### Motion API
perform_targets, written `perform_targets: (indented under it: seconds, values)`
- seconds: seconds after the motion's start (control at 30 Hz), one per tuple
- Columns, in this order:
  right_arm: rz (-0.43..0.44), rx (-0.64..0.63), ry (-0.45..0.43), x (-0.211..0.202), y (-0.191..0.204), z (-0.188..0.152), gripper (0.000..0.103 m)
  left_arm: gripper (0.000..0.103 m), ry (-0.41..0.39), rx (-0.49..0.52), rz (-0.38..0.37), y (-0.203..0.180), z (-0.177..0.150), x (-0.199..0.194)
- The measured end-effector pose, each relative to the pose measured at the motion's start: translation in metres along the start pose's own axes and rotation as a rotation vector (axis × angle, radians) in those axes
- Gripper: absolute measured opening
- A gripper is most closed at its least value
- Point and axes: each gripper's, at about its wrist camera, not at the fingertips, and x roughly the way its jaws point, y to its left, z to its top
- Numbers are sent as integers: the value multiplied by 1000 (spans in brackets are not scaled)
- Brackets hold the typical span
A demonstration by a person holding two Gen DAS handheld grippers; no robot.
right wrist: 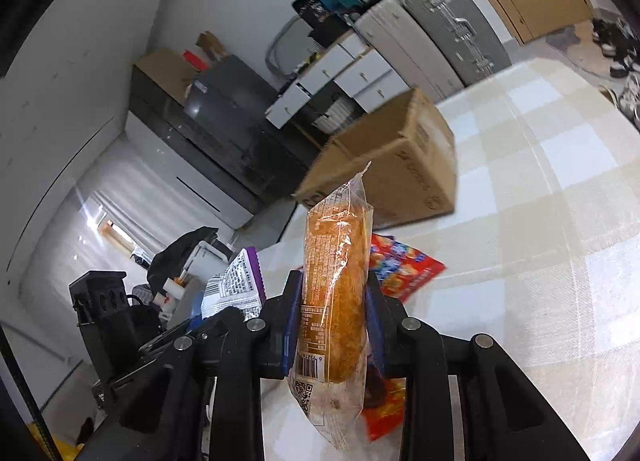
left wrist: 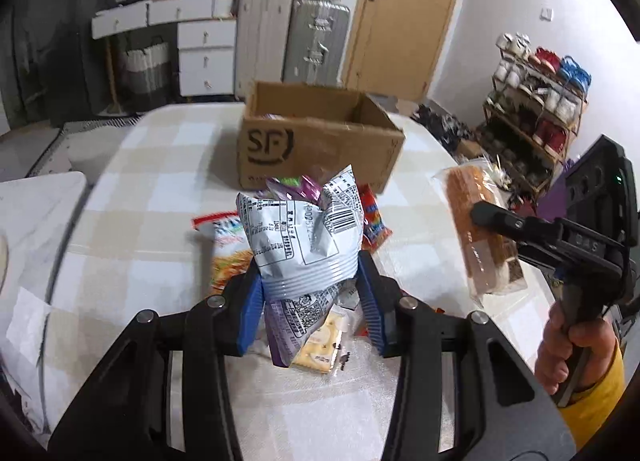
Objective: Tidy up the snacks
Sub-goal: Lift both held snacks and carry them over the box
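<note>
Two snacks hang near the open cardboard box (left wrist: pixel 320 141), likely bound for it: left gripper (left wrist: pixel 310 285) clamps a silver bag (left wrist: pixel 304 237), right gripper (right wrist: pixel 334 325) pinches a wrapped bread roll (right wrist: pixel 336 293).

Both fisheye views are evenly and brightly lit by soft indoor light, with a glaring white window (right wrist: pixel 116 229) at eight o'clock in the right wrist view. Straight lines bow strongly toward the rims, where black vignette fills the corners. The brown corrugated cardboard box (right wrist: pixel 400 165) is smeared by motion blur, and shadows on the pale checked surface (left wrist: pixel 160 189) are faint.
</note>
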Motion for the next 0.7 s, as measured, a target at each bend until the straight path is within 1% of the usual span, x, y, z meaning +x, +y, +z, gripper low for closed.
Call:
perform_targets:
  seconds: [0.17,0.33,0.57,0.67,0.7]
  values:
    - [-4,-64,-11,-11,37,2,29,40,-49,-14,0,8,1,-35]
    - [-2,-118,-28,-21,66,6,29,40,-95,-17,-9,15,6,-66]
    - [-10,-161,-32,-22,93,24,29,40,-143,-11,-7,27,21,-106]
    - [8,-154,-39,-23,98,35,29,40,-162,4,-1,30,31,-120]
    - [15,-152,-43,-21,96,43,29,40,-164,8,-9,31,37,-123]
